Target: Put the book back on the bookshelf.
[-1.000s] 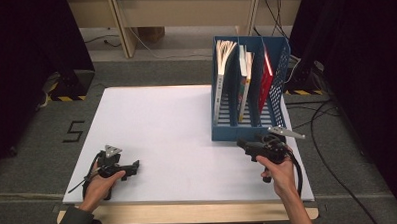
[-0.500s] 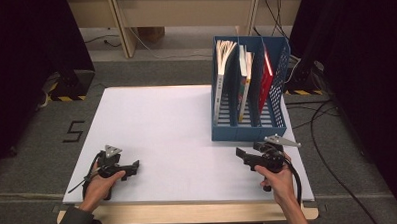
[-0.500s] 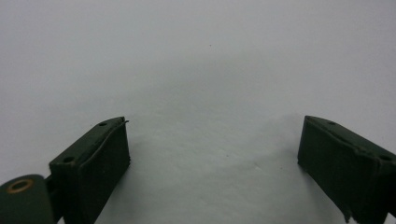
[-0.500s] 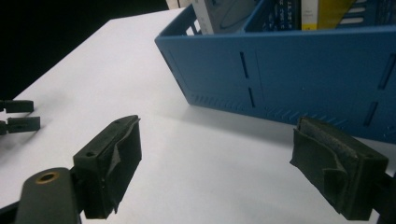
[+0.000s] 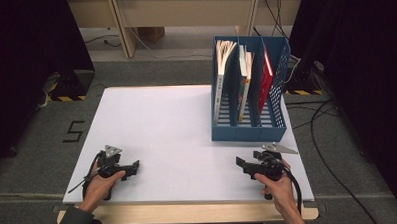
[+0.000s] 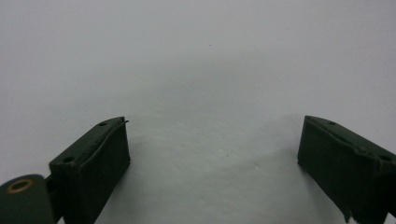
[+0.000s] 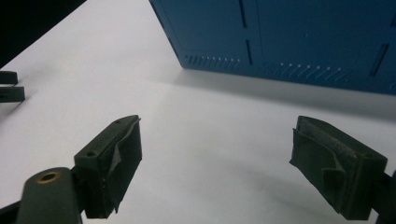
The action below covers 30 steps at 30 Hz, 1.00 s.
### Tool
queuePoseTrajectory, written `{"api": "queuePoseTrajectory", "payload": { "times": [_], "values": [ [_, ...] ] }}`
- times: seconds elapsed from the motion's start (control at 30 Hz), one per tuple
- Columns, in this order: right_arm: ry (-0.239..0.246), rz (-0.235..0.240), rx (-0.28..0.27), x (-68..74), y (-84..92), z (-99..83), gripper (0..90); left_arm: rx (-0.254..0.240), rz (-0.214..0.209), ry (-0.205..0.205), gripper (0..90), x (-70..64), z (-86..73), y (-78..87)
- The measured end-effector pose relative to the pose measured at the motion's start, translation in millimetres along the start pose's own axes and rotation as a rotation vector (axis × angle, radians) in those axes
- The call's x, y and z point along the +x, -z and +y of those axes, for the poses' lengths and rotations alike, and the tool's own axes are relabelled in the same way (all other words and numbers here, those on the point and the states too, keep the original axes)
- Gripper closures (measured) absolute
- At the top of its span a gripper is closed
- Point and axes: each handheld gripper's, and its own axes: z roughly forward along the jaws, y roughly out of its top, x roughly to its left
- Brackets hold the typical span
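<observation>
Blue file rack (image 5: 249, 125) sits at twelve o'clock from the right gripper (image 5: 244, 165), jaws spread empty; left gripper (image 5: 131, 169) likewise, farther off

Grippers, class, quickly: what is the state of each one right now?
Left gripper: open, holding nothing, over the white table.
Right gripper: open, holding nothing, near the blue plastic file rack.

Even overhead light; white table (image 5: 162, 123) bright without glare, surroundings dark; soft shadows; gripper views slightly soft.
</observation>
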Motion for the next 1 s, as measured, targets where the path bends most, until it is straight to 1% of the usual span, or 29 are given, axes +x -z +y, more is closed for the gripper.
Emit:
{"api": "queuePoseTrajectory", "payload": {
  "times": [0.1,0.17,0.3,0.5,0.57,0.7,0.83,0.93,1.0],
  "values": [
    [-0.006,-0.006,0.018,-1.4,0.1,-5.2,16.8,0.000,0.000,0.000,7.8,0.1,0.0,0.0],
    [0.003,-0.018,0.036,-2.0,0.2,-8.7,16.8,0.000,0.000,0.000,7.8,0.0,0.0,0.0],
    [0.009,-0.032,0.055,-4.1,0.3,-15.1,16.8,0.000,0.000,0.000,7.8,0.0,0.0,0.0],
    [0.001,-0.031,0.119,-4.8,-1.7,-24.0,16.7,0.000,0.000,0.000,7.8,0.0,0.0,0.0],
    [0.042,-0.039,0.110,-2.9,-1.8,-26.9,16.7,0.000,0.000,-0.001,7.8,0.0,0.0,0.0],
    [0.097,-0.062,0.117,2.5,-1.5,-30.8,16.6,0.000,0.000,-0.001,7.8,0.0,0.0,0.0],
    [0.172,-0.089,0.118,6.5,-2.2,-34.6,16.6,0.000,0.000,-0.001,7.8,0.0,-0.1,0.1],
    [0.223,-0.114,0.132,10.5,-3.0,-36.8,16.4,0.000,0.000,-0.001,7.8,0.0,0.0,0.1],
    [0.286,-0.131,0.142,12.5,-4.4,-38.2,16.2,0.000,0.000,-0.001,7.9,0.0,-0.1,0.1]
  ]
}}
